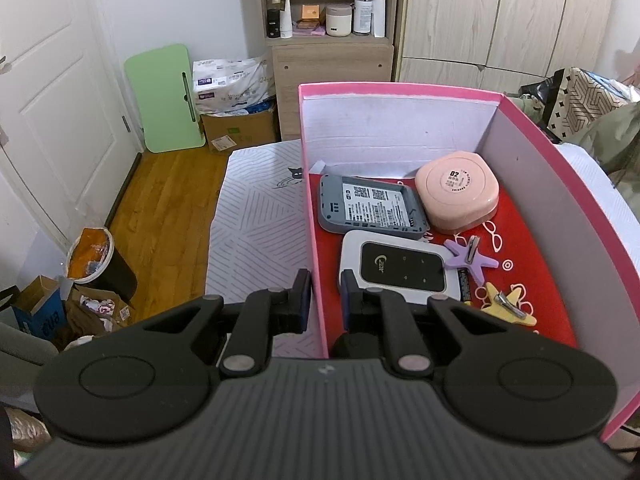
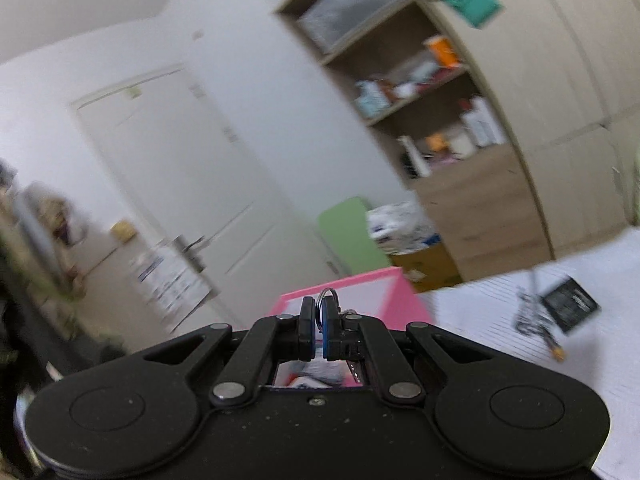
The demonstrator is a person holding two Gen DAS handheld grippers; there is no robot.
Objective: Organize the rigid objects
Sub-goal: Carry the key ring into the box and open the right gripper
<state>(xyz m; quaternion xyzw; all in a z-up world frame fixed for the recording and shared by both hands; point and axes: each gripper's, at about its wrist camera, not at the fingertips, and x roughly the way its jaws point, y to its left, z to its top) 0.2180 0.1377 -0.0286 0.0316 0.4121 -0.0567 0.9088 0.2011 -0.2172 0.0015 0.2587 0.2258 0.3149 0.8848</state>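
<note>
A pink box (image 1: 532,152) with a red floor stands on the bed. Inside lie a grey device (image 1: 370,208), a white pocket router (image 1: 400,268), a round pink case (image 1: 458,194), a purple star clip (image 1: 472,258) and a yellow star clip (image 1: 508,304). My left gripper (image 1: 326,300) is shut on the box's left wall (image 1: 314,232). My right gripper (image 2: 319,320) is shut on a metal key ring (image 2: 327,296), held above the pink box (image 2: 384,292). The right wrist view is blurred.
On the bed sheet (image 2: 500,340) to the right lie a black flat battery (image 2: 570,304), a tangled cable (image 2: 532,312) and a small orange-tipped item (image 2: 558,354). A wooden shelf unit (image 1: 328,20), wardrobe (image 1: 508,12), green board (image 1: 166,98) and floor clutter (image 1: 92,280) surround the bed.
</note>
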